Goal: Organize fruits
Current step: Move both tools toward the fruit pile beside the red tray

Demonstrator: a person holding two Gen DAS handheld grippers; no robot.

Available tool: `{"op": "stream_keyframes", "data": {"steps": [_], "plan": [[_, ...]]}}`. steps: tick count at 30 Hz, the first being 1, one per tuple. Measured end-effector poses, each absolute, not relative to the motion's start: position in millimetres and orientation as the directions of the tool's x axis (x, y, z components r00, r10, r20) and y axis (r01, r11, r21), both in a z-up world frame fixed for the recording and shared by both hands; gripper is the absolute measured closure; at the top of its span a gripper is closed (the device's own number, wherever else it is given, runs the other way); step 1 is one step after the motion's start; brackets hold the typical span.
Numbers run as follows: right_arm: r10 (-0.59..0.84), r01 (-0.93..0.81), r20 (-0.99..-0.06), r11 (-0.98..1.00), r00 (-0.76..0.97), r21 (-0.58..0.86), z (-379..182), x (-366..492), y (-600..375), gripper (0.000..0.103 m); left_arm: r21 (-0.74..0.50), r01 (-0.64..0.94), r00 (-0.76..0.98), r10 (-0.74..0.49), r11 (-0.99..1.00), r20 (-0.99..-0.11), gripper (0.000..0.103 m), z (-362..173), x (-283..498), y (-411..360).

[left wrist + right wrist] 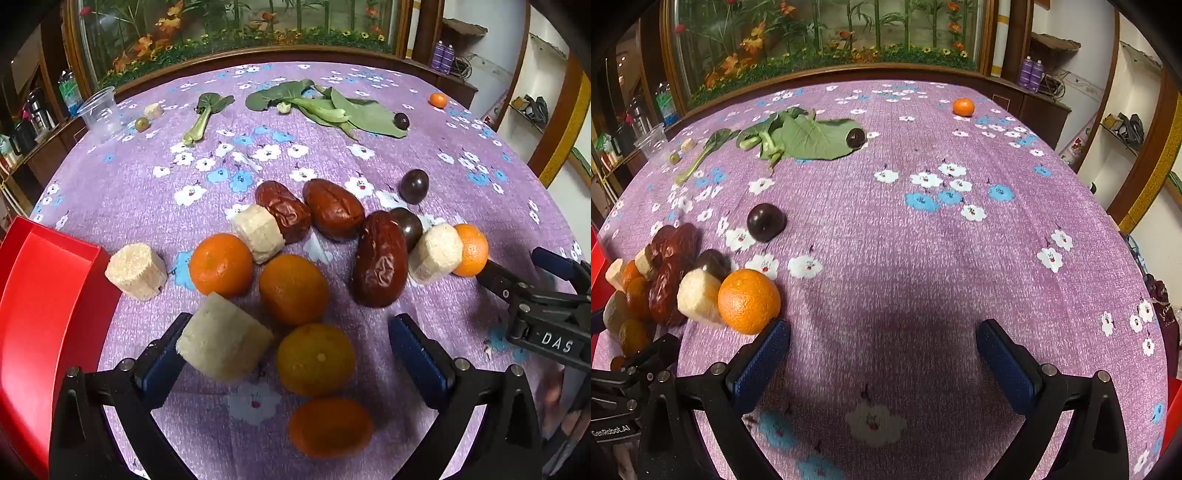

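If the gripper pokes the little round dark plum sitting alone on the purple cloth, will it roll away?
Probably. The round dark plum looks smooth and ball-shaped, with nothing touching it, so a nudge would likely send it rolling. The flowered purple tablecloth looks soft and textured, which may slow it. Its glossy skin might slip between flat pads.

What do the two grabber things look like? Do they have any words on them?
Both are alike. The left gripper and right gripper each have a black frame with silver bolts, and jaws faced with bumpy blue pads. Seen from the other camera, the right one carries white letters "DAS" and the left one reads "GenRobot.AI". No cables or sleeves show.
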State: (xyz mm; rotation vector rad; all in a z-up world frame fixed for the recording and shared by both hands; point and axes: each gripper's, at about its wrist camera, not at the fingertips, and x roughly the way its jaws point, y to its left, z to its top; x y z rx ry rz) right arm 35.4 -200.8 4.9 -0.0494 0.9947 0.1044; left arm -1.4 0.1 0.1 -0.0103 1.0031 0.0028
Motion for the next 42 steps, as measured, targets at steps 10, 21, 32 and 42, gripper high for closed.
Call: {"op": "stream_keyframes", "data": {"steps": [10,21,32,42], "plan": [[0.046,-0.076,-0.834,0.997,0.550,0.005,19.1,17.4,-203.0,0.001,-0.022,-0.077,0.680,0.036,0.997,-0.733,0.005,30.5,-63.7,9.4],[0.078,-0.079,-0.645,0.996,0.761,0.028,76.5,-61.3,-180.9,0.001,0.064,-0.124,0.821,0.139,0.990,-0.554,0.005,87.4,-118.0,12.6],[0.048,-0.089,-0.394,0.992,0.918,-0.086,106.8,-111.9,-159.7,0.000,0.015,-0.146,0.836,0.132,0.989,-0.532,0.005,105.7,-141.8,18.3],[0.062,-0.113,-0.428,0.989,0.901,-0.095,104.8,-119.8,-149.4,0.000,-0.011,-0.178,0.846,0.147,0.984,-0.513,0.005,112.4,-151.9,26.7]]}}
